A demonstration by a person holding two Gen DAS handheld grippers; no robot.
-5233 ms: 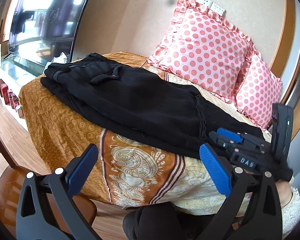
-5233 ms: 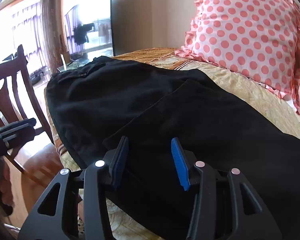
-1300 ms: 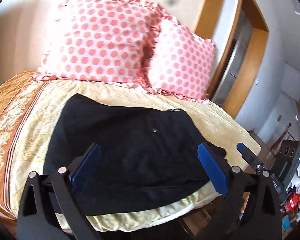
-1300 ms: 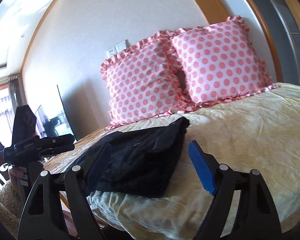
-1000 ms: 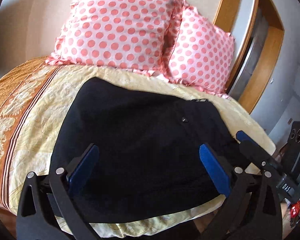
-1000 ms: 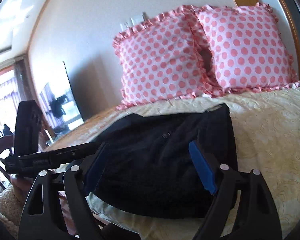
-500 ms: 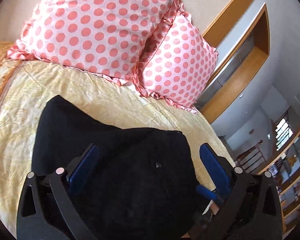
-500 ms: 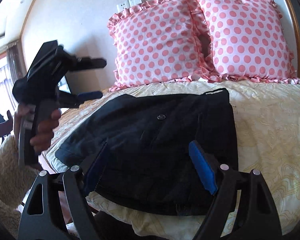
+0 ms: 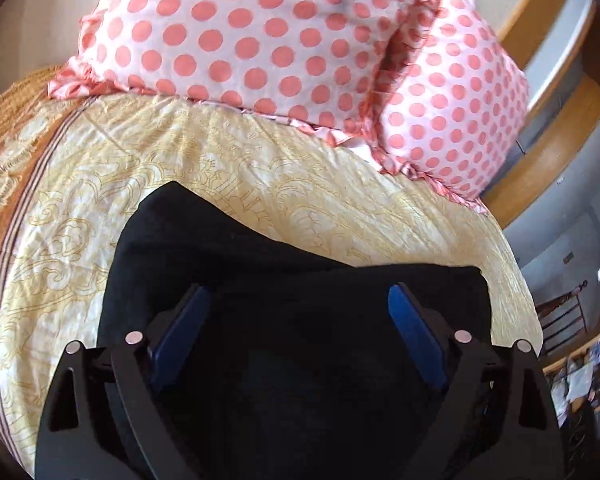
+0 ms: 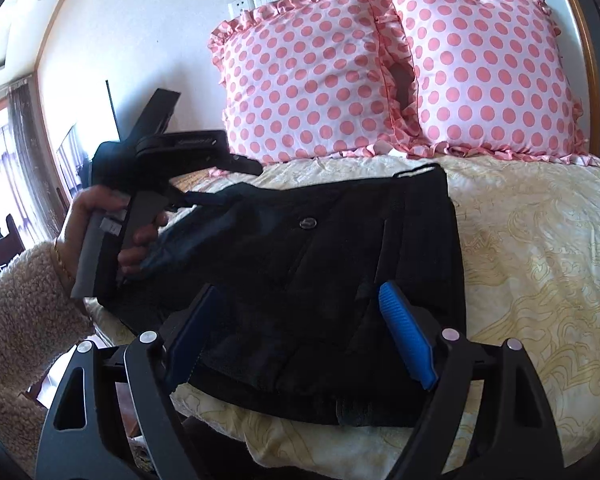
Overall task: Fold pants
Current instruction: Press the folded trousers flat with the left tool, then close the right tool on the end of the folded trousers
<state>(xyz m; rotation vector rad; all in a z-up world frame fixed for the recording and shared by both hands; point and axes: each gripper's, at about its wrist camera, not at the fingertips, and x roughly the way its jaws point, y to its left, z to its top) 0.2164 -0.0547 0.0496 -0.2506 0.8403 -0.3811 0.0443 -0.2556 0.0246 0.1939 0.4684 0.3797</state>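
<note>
The black pants (image 10: 320,264) lie folded in a compact pile on the yellow patterned bedspread (image 10: 532,264), near its front edge. In the left wrist view the pants (image 9: 292,280) fill the lower middle. My left gripper (image 9: 298,332) is open, low over the pants' left part. It also shows in the right wrist view (image 10: 172,216), held by a hand in a fleece sleeve, its fingers over the cloth. My right gripper (image 10: 296,332) is open and empty, just above the pants' near edge.
Two pink polka-dot pillows (image 10: 388,68) lean on the wall at the head of the bed; they also show in the left wrist view (image 9: 300,40). A wooden door frame (image 9: 548,92) stands to the right. A window and chair are at far left.
Both grippers have moved down and closer to the folded pants. The left gripper tilted lower over the cloth. Both stayed open.
</note>
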